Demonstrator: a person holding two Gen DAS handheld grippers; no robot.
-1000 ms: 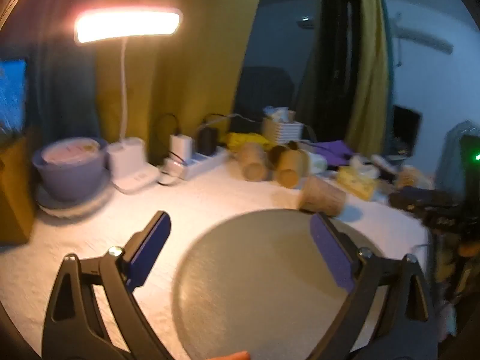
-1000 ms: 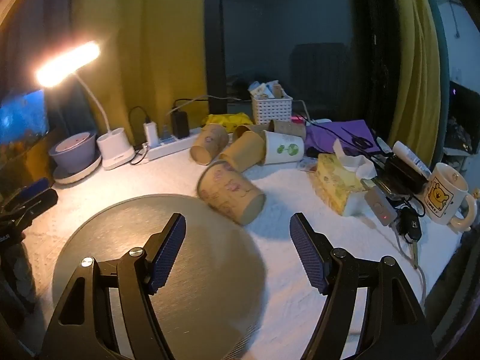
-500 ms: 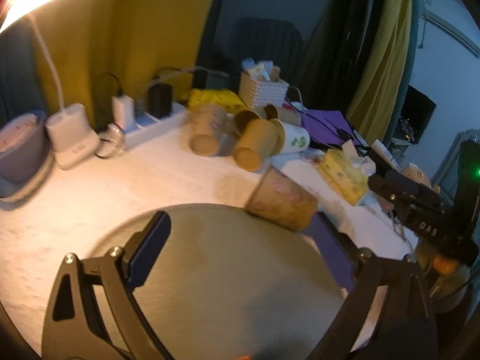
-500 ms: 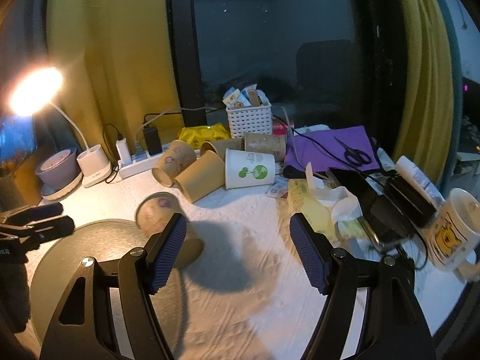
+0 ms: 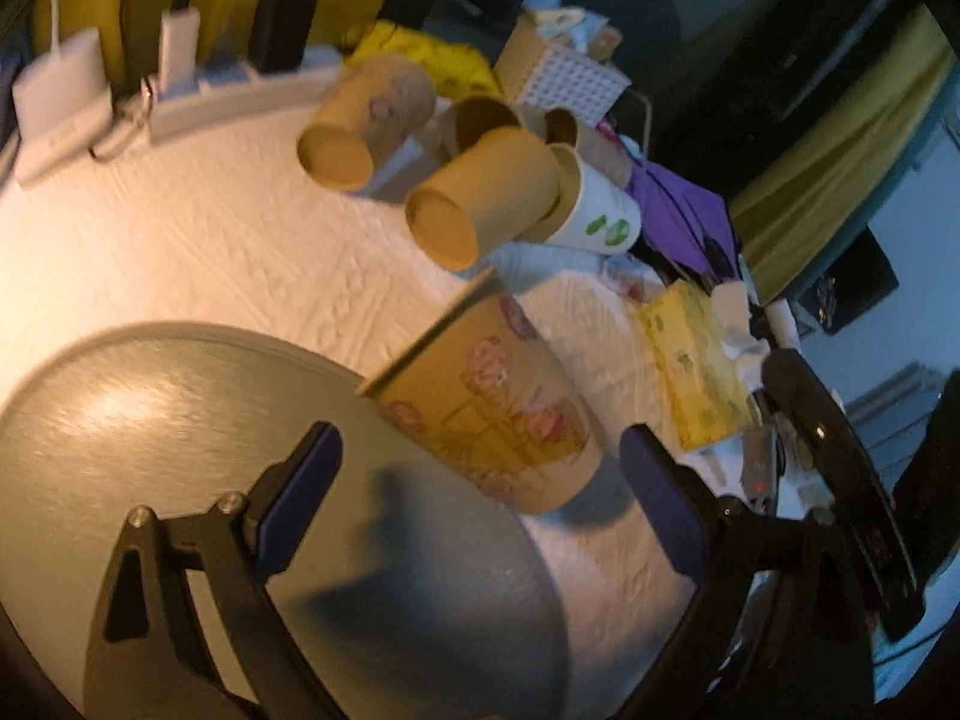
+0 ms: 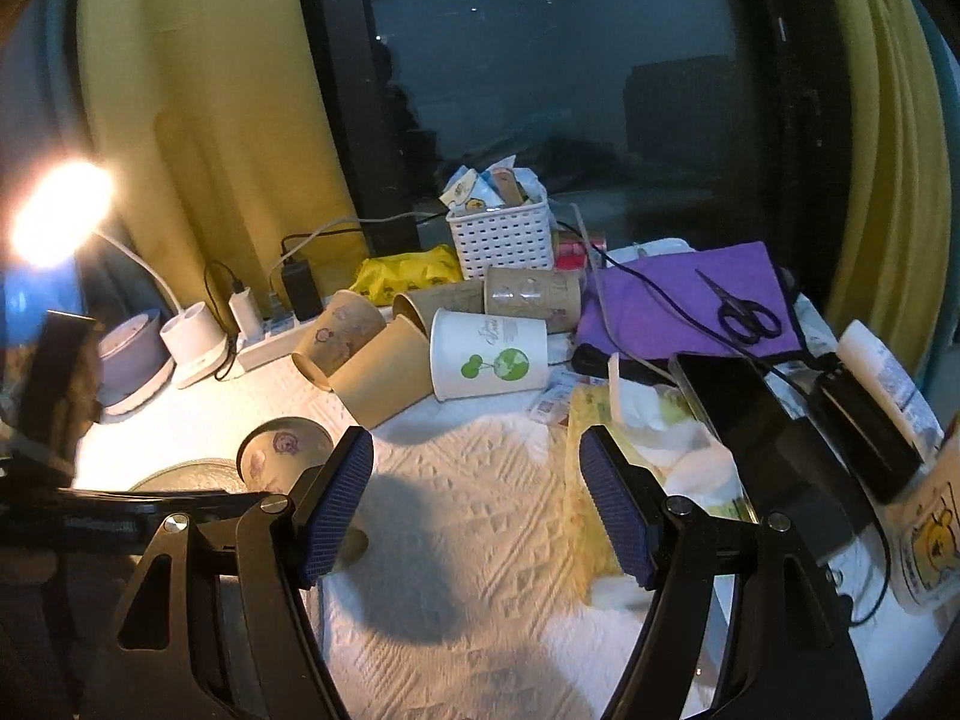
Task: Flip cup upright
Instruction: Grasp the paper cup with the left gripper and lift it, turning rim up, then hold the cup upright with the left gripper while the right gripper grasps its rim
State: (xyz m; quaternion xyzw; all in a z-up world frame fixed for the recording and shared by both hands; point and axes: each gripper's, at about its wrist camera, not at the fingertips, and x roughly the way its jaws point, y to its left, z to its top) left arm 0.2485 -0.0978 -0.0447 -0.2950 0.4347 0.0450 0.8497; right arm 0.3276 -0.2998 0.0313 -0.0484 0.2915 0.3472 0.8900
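The cup (image 5: 486,408) lies on its side just ahead of the left gripper (image 5: 480,504), between the lines of its two fingers (image 5: 300,492) and a little beyond their tips, not touching either pad. Those fingers are spread wide, holding nothing. The cup's mouth rim points toward the far left of the fingers and its base toward the right fingertip; it rests partly over the edge of the round mat (image 5: 180,420) that spreads under the left finger, with the rest of it on the white cloth of the surface (image 5: 180,228). Farther ahead of these fingers, well apart from the cup, sits a heap of tipped cups (image 5: 480,204), and beyond the right finger a yellow tissue pack (image 5: 696,372). The right gripper (image 6: 474,498) is also released, its fingers (image 6: 336,504) apart and empty over the cloth. From there the cup (image 6: 282,459) shows just outside the left finger, partly hidden behind it, with the left gripper's dark body (image 6: 120,510) beside it. Straight ahead of the right fingers is the heap (image 6: 432,342), with a white basket (image 6: 501,237) behind it; scissors (image 6: 744,312) lie on purple cloth off to the far right, and a lamp (image 6: 54,210) glows at far left.
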